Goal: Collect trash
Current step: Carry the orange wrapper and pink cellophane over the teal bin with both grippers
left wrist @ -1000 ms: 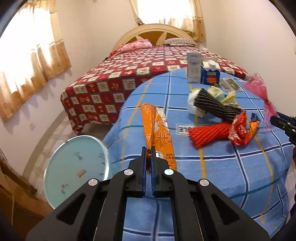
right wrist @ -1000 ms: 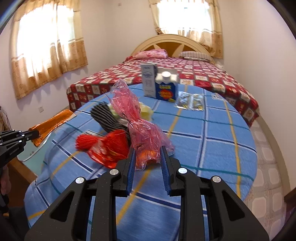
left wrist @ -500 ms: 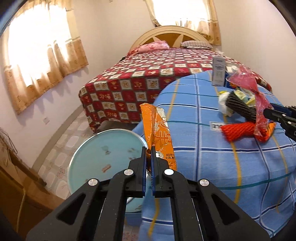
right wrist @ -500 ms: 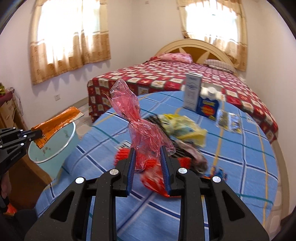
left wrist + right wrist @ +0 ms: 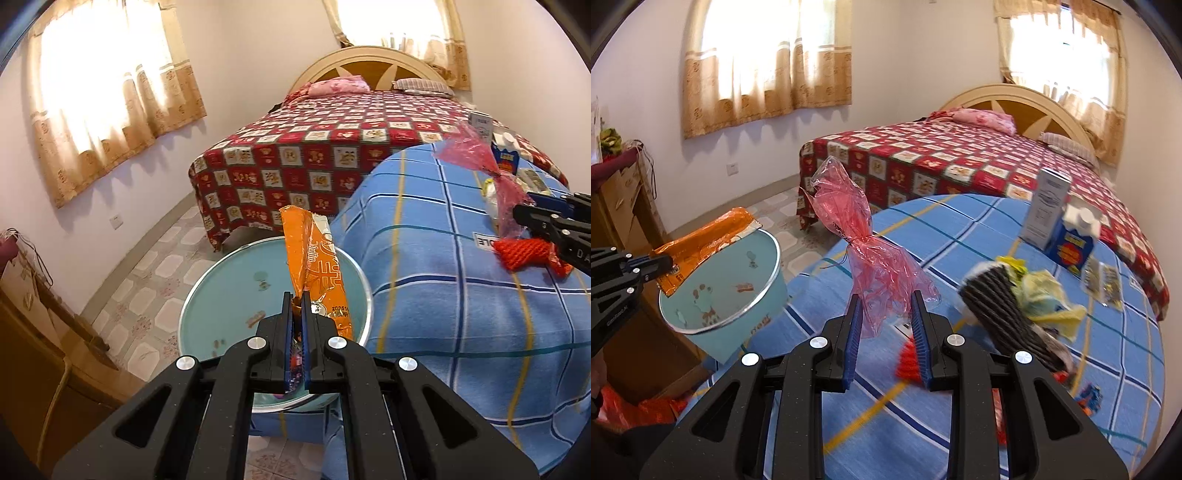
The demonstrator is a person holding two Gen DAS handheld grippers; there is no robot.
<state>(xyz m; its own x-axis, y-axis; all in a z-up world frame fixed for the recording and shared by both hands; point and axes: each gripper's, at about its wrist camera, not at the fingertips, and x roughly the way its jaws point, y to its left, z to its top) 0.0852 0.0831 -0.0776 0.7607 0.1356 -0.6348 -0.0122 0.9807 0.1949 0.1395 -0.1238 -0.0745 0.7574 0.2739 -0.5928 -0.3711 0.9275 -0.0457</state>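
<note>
My left gripper [image 5: 295, 295] is pressed nearly flat together, pinching the lower end of the orange snack wrapper [image 5: 314, 266]. The wrapper stands up from the jaws and hangs over the open mouth of the pale blue bin [image 5: 221, 295], which sits on the floor just beside the edge of the tabletop [image 5: 443, 295] with its blue plaid cloth. In the right wrist view the same wrapper [image 5: 701, 243] stretches out from my left gripper [image 5: 666, 264] across the bin's rim [image 5: 768, 291].

My right gripper [image 5: 886, 299] is only partly closed, its blue pads squeezing the bottom of a crumpled pink cellophane bag [image 5: 871, 254]. The bag is knotted at its middle and flares above and below the knot. It is lifted clear of the tabletop [image 5: 960, 236], above the side nearest the bin. From the left wrist view the pink bag [image 5: 491, 173] hangs from my right gripper [image 5: 517, 212] at the right edge.

Trash lies on the tabletop: a red foam net [image 5: 524, 253], a black foam net sleeve [image 5: 1004, 306], yellow crumpled wrapping [image 5: 1045, 295], a white box [image 5: 1047, 210], a blue carton [image 5: 1071, 247] and two small sachets [image 5: 1102, 278].
</note>
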